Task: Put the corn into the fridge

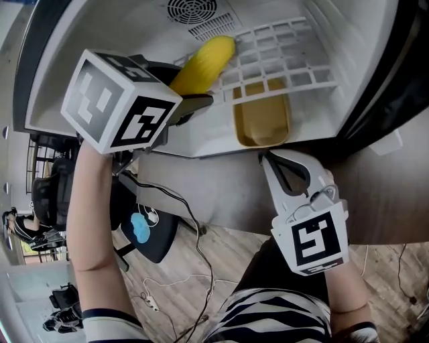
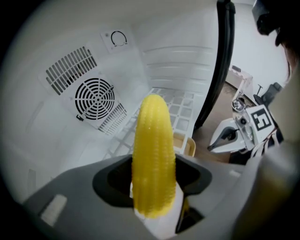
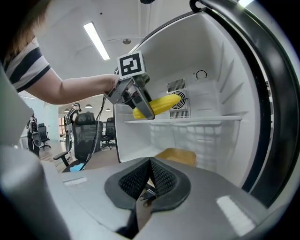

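A yellow corn cob (image 1: pixel 201 63) (image 2: pixel 153 154) (image 3: pixel 159 105) is clamped in my left gripper (image 1: pixel 186 102) (image 2: pixel 154 187) (image 3: pixel 140 108), which is shut on its lower end. The cob points into the open white fridge (image 1: pixel 134 27) (image 2: pixel 70 47) (image 3: pixel 215 61), just above the white wire shelf (image 1: pixel 285 57) (image 2: pixel 180 110) (image 3: pixel 187 120), towards the round fan grille (image 1: pixel 192 9) (image 2: pixel 95 98) (image 3: pixel 180 99) on the back wall. My right gripper (image 1: pixel 273 163) (image 3: pixel 149 180) hangs lower, outside the fridge's front, shut with nothing between its fingers.
A yellow-brown tray (image 1: pixel 263 119) (image 2: pixel 183 145) (image 3: pixel 177 155) lies on the fridge floor under the shelf. The dark door seal (image 1: pixel 382 80) (image 2: pixel 219 61) (image 3: pixel 269 93) borders the opening on the right. Office chairs (image 1: pixel 144 228) (image 3: pixel 84 136) and cables (image 1: pixel 194 221) stand on the wood floor behind.
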The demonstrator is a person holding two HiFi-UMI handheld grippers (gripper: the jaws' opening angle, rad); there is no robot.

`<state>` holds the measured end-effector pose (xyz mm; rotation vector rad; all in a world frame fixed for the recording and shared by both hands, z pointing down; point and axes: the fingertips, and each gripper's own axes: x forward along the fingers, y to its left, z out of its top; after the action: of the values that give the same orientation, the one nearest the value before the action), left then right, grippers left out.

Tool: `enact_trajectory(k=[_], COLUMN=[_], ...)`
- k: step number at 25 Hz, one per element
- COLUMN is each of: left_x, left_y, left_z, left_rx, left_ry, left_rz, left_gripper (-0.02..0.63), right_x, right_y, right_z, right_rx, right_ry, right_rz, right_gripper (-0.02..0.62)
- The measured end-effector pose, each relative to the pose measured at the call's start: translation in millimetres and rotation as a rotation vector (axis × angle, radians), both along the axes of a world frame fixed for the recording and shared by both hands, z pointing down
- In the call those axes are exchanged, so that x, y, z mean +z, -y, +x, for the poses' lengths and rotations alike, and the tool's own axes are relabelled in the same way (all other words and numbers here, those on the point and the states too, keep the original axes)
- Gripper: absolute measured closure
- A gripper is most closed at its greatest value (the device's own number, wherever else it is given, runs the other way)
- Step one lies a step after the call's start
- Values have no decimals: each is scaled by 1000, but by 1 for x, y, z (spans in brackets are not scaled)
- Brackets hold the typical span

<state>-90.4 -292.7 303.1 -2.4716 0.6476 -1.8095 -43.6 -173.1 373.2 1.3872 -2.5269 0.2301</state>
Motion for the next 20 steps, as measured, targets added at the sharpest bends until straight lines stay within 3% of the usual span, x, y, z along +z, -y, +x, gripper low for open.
enact_trajectory(k=[20], left_x=[4], left_y=[11], left_z=[2], left_rx=[-12], left_ry=[-83], left_rz=[39], left_gripper=[606], right_x=[14], right_y=[4], right_z=[0], right_rx=[33], right_ry=[33], right_rz=[-16], right_gripper=[604])
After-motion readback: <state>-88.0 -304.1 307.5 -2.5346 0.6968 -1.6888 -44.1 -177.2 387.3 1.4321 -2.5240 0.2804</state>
